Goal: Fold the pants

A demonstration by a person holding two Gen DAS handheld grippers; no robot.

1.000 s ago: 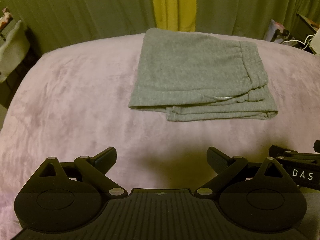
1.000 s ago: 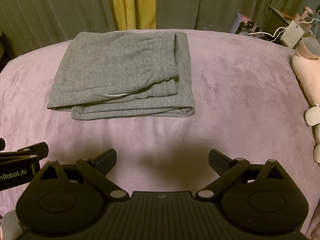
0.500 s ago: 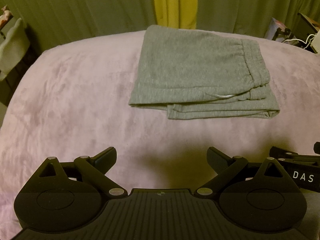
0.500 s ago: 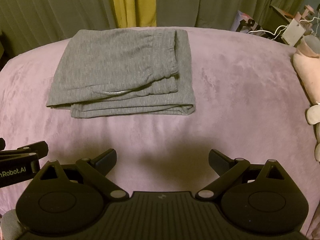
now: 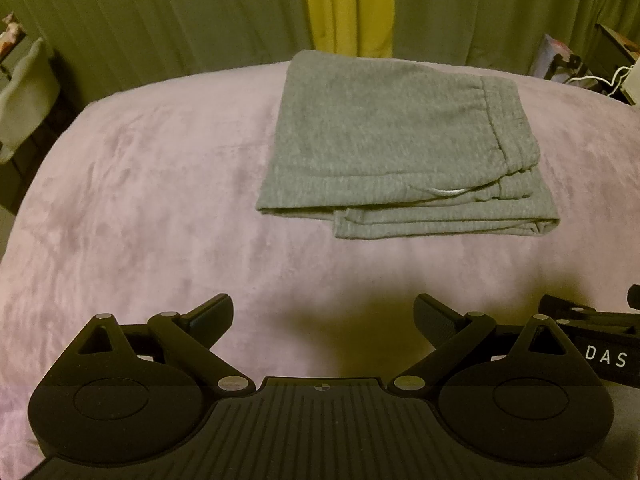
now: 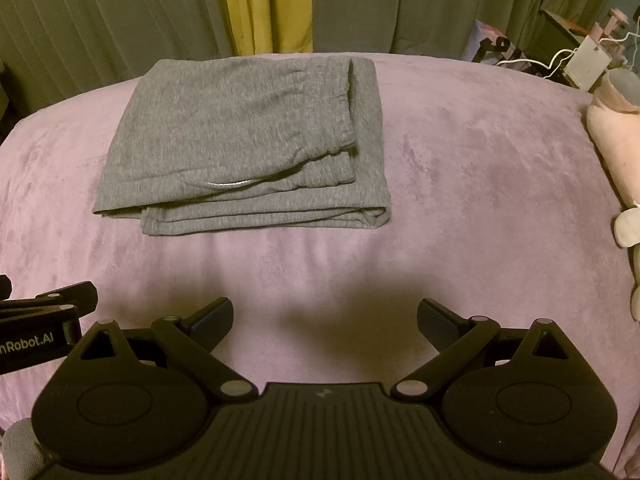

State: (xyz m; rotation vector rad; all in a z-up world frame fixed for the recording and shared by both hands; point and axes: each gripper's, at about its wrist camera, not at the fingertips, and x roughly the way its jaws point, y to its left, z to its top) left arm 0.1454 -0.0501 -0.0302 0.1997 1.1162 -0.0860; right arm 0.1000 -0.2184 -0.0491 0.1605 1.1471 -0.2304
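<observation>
The grey pants (image 5: 396, 148) lie folded into a flat rectangle on the pink bed cover (image 5: 160, 216), waistband side to the right, a white drawstring showing at the front edge. They also show in the right wrist view (image 6: 244, 148). My left gripper (image 5: 322, 314) is open and empty, held above the cover in front of the pants, apart from them. My right gripper (image 6: 325, 316) is open and empty, also short of the pants. Each gripper shows at the edge of the other's view.
Green and yellow curtains (image 5: 344, 4) hang behind the bed. A pink plush toy (image 6: 616, 148) lies at the bed's right edge. A white device with cables (image 6: 588, 60) and clutter stand at the back right. A pale object (image 5: 24, 92) stands at the far left.
Both grippers have drawn back slightly from the folded pants, which sit a little lower in both views. Both stay open. The pants have not moved.
</observation>
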